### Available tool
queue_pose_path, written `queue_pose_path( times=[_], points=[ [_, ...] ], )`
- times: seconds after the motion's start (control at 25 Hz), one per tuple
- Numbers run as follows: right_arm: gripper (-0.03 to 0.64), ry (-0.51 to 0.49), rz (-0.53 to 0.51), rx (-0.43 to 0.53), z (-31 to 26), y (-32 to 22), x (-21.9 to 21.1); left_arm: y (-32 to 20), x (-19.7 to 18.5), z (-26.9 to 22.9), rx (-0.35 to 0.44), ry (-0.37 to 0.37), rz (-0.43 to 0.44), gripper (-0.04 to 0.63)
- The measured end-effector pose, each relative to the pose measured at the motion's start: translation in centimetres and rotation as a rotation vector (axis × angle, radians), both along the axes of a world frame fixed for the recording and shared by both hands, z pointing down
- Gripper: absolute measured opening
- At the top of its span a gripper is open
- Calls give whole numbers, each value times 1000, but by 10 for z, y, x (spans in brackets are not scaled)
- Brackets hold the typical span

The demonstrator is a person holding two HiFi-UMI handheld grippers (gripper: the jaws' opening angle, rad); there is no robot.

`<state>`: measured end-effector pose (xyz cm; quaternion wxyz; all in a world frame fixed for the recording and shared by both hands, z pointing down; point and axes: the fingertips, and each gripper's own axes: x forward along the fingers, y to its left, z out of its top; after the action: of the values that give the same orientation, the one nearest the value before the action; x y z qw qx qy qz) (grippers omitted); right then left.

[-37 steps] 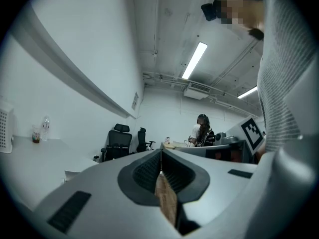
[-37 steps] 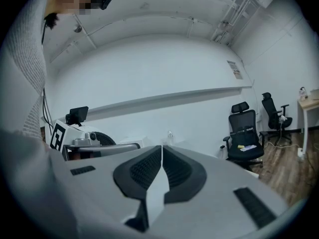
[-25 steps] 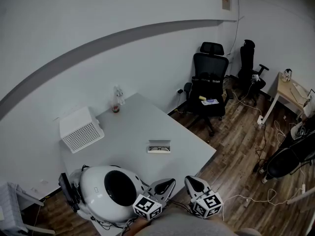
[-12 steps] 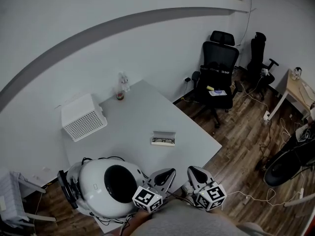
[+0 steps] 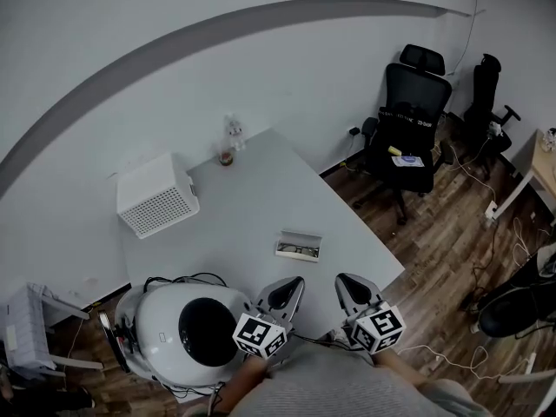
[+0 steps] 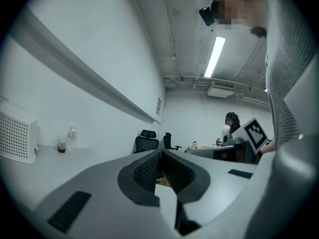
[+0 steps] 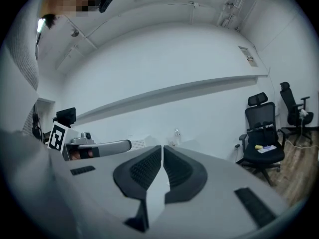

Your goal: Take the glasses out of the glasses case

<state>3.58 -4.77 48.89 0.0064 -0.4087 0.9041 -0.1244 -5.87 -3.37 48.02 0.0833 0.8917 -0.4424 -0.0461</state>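
Glasses case (image 5: pixel 299 247) ahead; left gripper (image 5: pixel 291 286), right gripper (image 5: pixel 347 283) side by side, jaws together.

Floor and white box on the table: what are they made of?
Floor: wood or wood-look planks, brown with grain lines and a slight sheen. Box: probably plastic or painted metal, matte white, its front dotted with small holes.

Glasses case (image 5: pixel 299 247) mid table (image 5: pixel 252 200), box (image 5: pixel 157 195) at L edge, bottle (image 5: pixel 233 130) far corner, chairs (image 5: pixel 413 115) R.
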Motion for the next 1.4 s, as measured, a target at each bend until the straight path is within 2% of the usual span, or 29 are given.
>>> queue_pose_path(
  times=[0.2,0.56,1.04,1.4],
  points=[
    [15,10,-39,3,2,-27,1,-24,-7,3,-8,3,-59,15],
    [15,30,-111,-28,13,-57,-12,-46,-20,14,-36,-15,-108,15],
    [15,42,-148,-44,26,-77,-22,-66,-22,27,-56,-63,-77,15],
    [15,53,-173,-78,43,-92,-28,-88,-13,46,-83,-160,-33,15]
  ],
)
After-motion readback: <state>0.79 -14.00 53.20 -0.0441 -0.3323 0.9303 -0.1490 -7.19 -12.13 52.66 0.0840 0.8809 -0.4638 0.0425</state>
